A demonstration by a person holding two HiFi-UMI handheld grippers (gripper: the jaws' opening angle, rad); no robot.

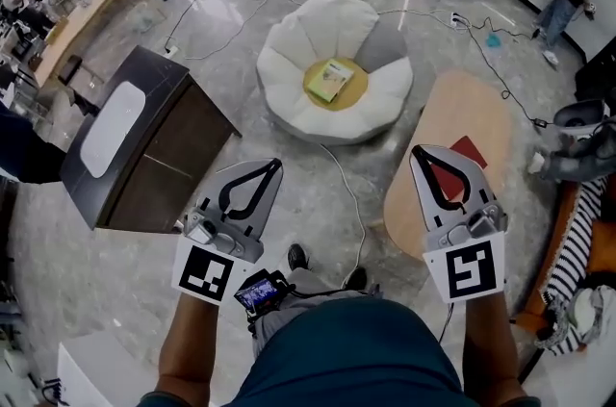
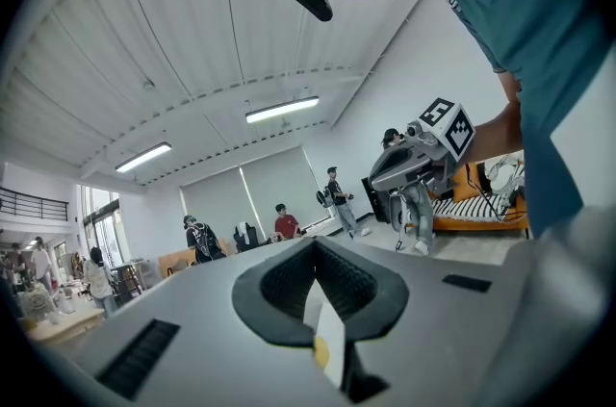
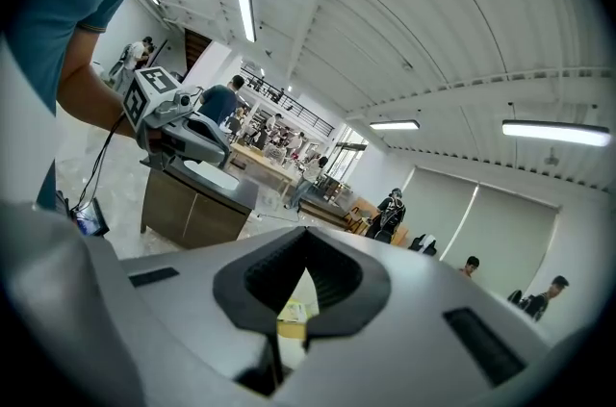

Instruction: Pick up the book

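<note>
Left gripper (image 1: 272, 168) and right gripper (image 1: 420, 155) both have their jaws pressed together, holding nothing. Well ahead, between them, the book (image 1: 331, 79) lies on the yellow centre (image 1: 354, 93) of a white flower-shaped seat (image 1: 289, 39). Only the right gripper view glimpses the book through its jaw loop
</note>
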